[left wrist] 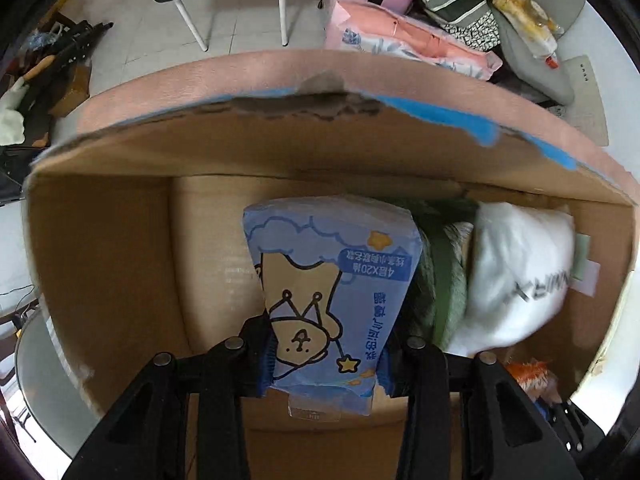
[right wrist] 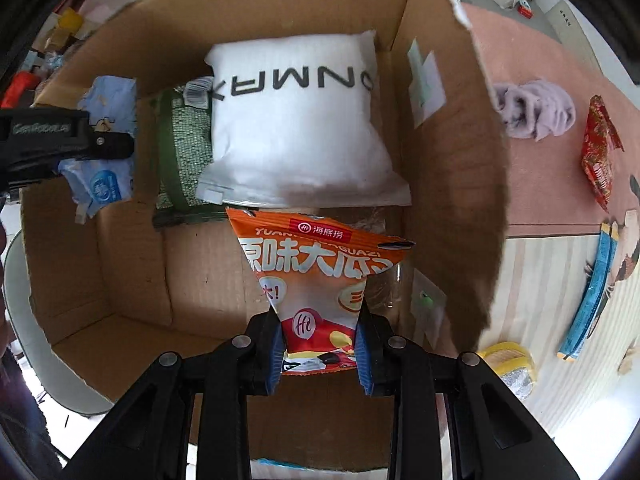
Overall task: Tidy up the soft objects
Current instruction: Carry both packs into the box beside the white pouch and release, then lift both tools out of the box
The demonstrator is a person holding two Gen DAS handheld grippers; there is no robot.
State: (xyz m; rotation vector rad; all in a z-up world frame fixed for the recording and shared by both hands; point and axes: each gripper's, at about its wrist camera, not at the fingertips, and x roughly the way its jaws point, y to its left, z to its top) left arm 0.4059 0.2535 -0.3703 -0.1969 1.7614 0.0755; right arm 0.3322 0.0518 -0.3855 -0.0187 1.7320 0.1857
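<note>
Inside the open cardboard box (right wrist: pixel 132 264), which filled both views, a white pillow-like pack (right wrist: pixel 298 128) printed with black letters was seen lying against the far right corner, with a green mesh-covered bundle (right wrist: pixel 182 148) touching its left side. The same white pack (left wrist: pixel 516 276) and green bundle (left wrist: pixel 438 280) were seen side by side in the left wrist view, at the right of the box (left wrist: pixel 120 264). A blue tissue pack (left wrist: pixel 332 300) with a cartoon bear was held over the box's floor, just left of the green bundle, and the fingers of the left gripper (left wrist: pixel 326 354) were clamped on its lower part. From the right wrist, that tissue pack (right wrist: pixel 102 148) and the left gripper (right wrist: pixel 100 142) were seen at the box's left wall. An orange snack bag (right wrist: pixel 320 280) with white characters was held above the near part of the box, in front of the white pack, and the fingers of the right gripper (right wrist: pixel 320 354) were pressed together on its bottom end. Outside the box, on the patterned surface (right wrist: pixel 540 184) to the right, a lilac cloth (right wrist: pixel 536 110), a red packet (right wrist: pixel 600 148), a long blue packet (right wrist: pixel 592 296) and a yellow packet (right wrist: pixel 508 360) were seen lying apart from one another.
</note>
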